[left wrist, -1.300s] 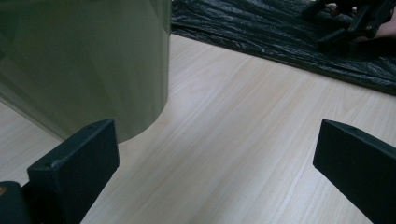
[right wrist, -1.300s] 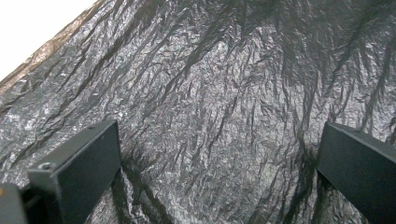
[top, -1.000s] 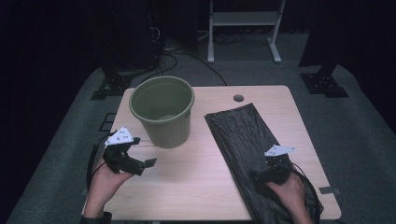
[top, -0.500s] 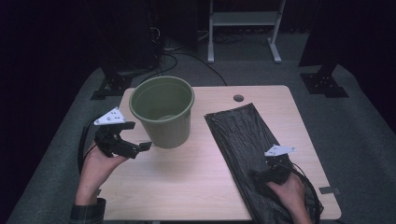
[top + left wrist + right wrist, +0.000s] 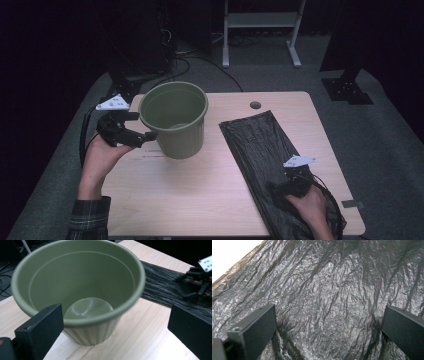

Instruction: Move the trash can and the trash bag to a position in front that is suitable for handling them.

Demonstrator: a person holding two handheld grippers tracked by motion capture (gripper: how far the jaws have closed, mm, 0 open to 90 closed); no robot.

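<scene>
You're lining up the left gripper [image 5: 142, 135] on the green bucket [image 5: 175, 120], which is standing upright on the table [image 5: 200, 200] toward its left-rear part. Jaws are spread wide, with the bucket's near rim sitting between them in the left gripper view, nothing pinched yet. Your right gripper [image 5: 280, 186] is hovering low over the black trash bag [image 5: 260, 145], which is lying flat along the right side; jaws gaping there too, not gripping any plastic. Looks like the approach stage of lining the bucket. Next you're probably needing to close on the rim to steady it, then pinch a bag edge, which may be slippery.
</scene>
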